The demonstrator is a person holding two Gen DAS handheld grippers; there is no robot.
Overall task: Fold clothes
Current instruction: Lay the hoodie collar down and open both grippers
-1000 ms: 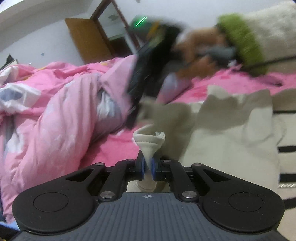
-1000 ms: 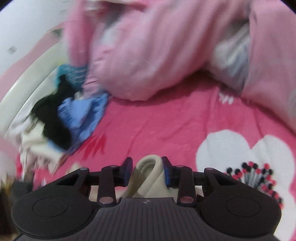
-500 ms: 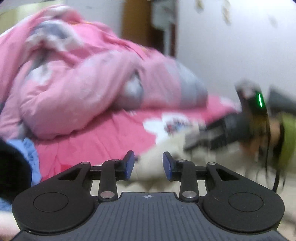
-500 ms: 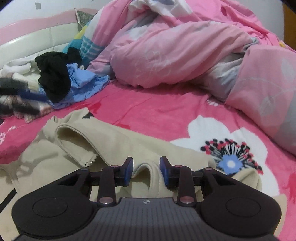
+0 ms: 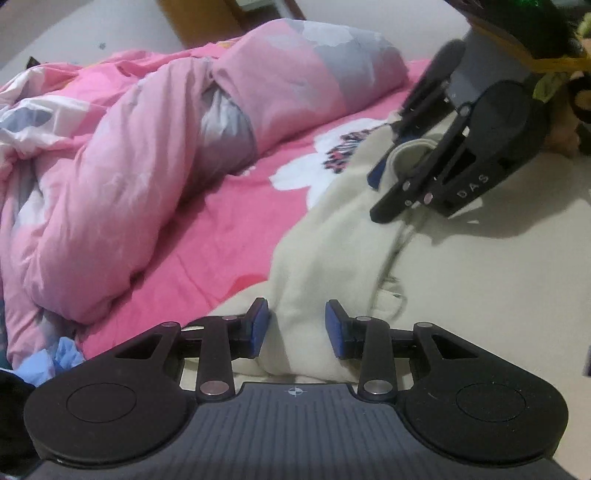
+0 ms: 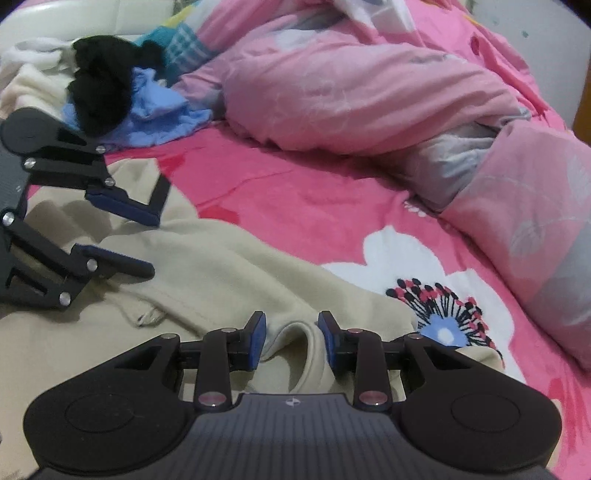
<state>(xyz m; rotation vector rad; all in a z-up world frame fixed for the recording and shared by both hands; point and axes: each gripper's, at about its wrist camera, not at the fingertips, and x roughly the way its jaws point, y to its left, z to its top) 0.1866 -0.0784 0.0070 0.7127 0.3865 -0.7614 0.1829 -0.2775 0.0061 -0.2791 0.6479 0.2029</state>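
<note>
A cream garment (image 5: 461,295) (image 6: 221,258) with a zip lies spread on the pink flowered bedsheet (image 6: 295,192). My left gripper (image 5: 295,326) hovers low over its edge. Its jaws are opening, with cream cloth lying loosely between the pads and not pinched. In the right wrist view the left gripper (image 6: 151,243) comes in from the left, fingers apart over the garment. My right gripper (image 6: 291,338) is shut on a raised fold of the cream garment. From the left wrist view the right gripper (image 5: 399,147) holds that loop of cloth at the garment's far end.
A bunched pink and grey quilt (image 5: 129,166) (image 6: 351,92) fills the back of the bed. A pile of black clothes (image 6: 103,92) and blue clothes (image 6: 155,110) lies by the white headboard (image 6: 92,18). A person's green-cuffed sleeve (image 5: 554,22) is behind the right gripper.
The left gripper let go of the pinched cream cloth, opened and sank toward the garment. The right gripper carried its fold down onto the bed and still holds it.
</note>
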